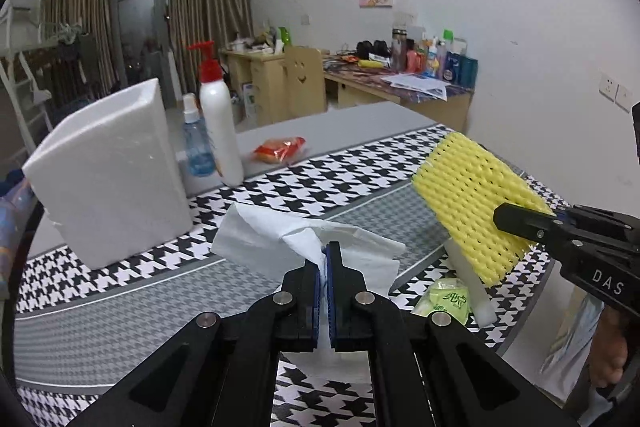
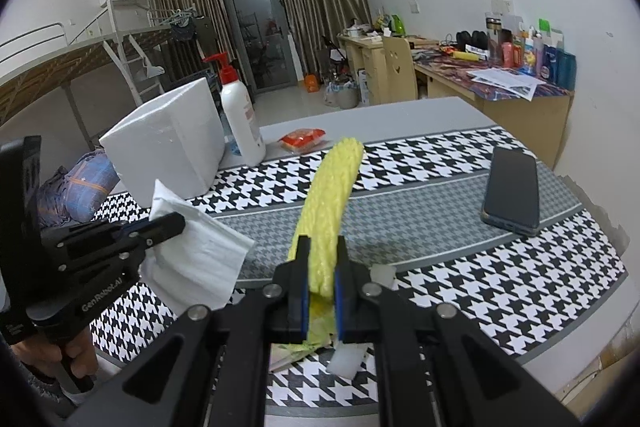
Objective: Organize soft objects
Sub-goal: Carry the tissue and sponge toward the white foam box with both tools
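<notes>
Black two-finger left gripper (image 1: 325,259) is filling the 6 o'clock part of the left wrist view, its blue-padded fingers closed narrow and pinching a crumpled white paper tissue (image 1: 280,239), which is hanging lifted above the black-and-white houndstooth tablecloth (image 1: 360,167). At 3 o'clock in that view, the black right gripper (image 1: 516,221) is clamping a yellow foam mesh sleeve (image 1: 468,203) by its lower edge, holding it tilted in the air. Below the sleeve, at 5 o'clock, a green printed packet (image 1: 444,301) and a white foam strip (image 1: 476,291) are lying on the cloth, touching each other.

Seen from the right wrist view, the right gripper (image 2: 322,267) is squeezing the yellow sleeve (image 2: 332,187) edge-on between narrow fingers, while the left gripper (image 2: 168,225) at 9 o'clock is gripping the white tissue (image 2: 200,247).

At 10 o'clock a large white styrofoam box (image 1: 108,175) is standing on the cloth, with a white pump bottle with a red top (image 1: 218,119) and a small clear blue spray bottle (image 1: 196,143) just beside it. A red-orange snack packet (image 1: 280,149) is lying on the grey table (image 1: 340,123) near 12 o'clock. A dark smartphone (image 2: 512,191) is resting on the cloth at 3 o'clock of the right wrist view.
</notes>
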`<state>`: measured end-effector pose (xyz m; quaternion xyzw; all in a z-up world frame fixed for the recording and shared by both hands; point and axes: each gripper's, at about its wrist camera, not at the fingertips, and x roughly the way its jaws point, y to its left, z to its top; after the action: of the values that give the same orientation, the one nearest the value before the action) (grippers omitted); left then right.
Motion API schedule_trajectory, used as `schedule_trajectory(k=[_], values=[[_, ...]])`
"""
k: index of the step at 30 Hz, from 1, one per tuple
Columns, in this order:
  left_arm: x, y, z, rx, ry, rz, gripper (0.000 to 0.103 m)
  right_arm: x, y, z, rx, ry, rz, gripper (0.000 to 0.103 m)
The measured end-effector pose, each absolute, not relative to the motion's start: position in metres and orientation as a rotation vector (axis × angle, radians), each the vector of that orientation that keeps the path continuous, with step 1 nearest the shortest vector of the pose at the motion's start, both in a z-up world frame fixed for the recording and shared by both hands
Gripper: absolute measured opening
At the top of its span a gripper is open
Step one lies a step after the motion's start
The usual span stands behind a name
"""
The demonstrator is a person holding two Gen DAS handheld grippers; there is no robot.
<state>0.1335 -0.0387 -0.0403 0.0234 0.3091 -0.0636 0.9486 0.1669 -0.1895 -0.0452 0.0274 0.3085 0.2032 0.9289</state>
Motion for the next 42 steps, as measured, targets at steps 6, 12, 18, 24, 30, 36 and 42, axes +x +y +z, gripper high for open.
schedule_trajectory(k=[6, 12, 18, 24, 30, 36, 42], values=[[0.127, -0.027, -0.035, 0.031, 0.616, -0.108, 0.003, 0.165, -0.178, -0.040, 0.031, 0.614, 0.439, 0.012], [0.123, -0.018, -0.030, 0.029, 0.601, -0.078, 0.003, 0.165, -0.169, -0.034, 0.018, 0.598, 0.461, 0.012], [0.121, -0.008, -0.022, 0.026, 0.582, -0.033, 0.003, 0.163, -0.157, -0.028, 0.004, 0.581, 0.485, 0.012], [0.116, 0.006, -0.014, 0.026, 0.560, 0.023, 0.003, 0.163, -0.144, -0.020, -0.014, 0.566, 0.513, 0.012], [0.111, 0.019, -0.004, 0.026, 0.532, 0.065, 0.003, 0.162, -0.130, -0.012, -0.031, 0.544, 0.543, 0.012], [0.111, 0.025, 0.001, 0.037, 0.517, 0.100, 0.003, 0.162, -0.116, -0.005, -0.050, 0.527, 0.572, 0.012], [0.111, 0.032, 0.005, 0.041, 0.507, 0.121, 0.003, 0.163, -0.104, 0.004, -0.065, 0.506, 0.597, 0.012]])
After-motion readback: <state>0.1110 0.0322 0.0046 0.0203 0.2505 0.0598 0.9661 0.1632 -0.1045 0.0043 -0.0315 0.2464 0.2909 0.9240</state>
